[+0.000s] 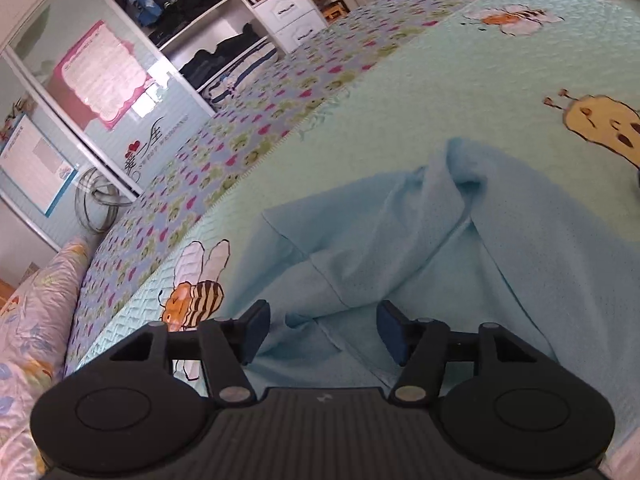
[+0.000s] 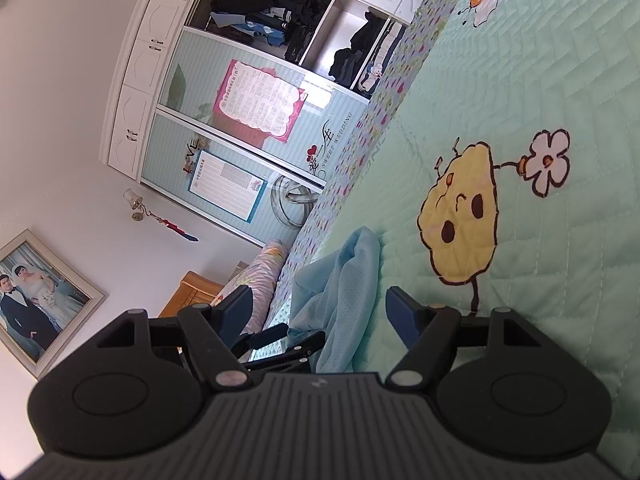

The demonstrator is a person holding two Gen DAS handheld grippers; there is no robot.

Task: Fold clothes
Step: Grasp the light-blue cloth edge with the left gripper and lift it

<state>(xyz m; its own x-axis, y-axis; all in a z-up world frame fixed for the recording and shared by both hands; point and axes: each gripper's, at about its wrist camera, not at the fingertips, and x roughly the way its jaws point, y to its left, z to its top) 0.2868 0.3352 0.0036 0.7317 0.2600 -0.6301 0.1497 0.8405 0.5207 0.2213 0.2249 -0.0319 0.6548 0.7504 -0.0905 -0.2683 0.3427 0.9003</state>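
Left wrist view: left gripper point(image 1: 322, 330) spread apart, blue pads clear of cloth; soft, fine-knit light blue garment point(image 1: 400, 248) rumpled in folds on quilted mint bedspread point(image 1: 400, 100) with bee prints

Right wrist view: right gripper point(image 2: 318, 314) agape, nothing clamped; garment bunched ahead, draped against bedspread near yellow cartoon blob point(image 2: 460, 216)

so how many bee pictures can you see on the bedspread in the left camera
2. One bee is just left of the blue garment, near the left gripper. Another bee is at the far end. More may be hidden under the garment.
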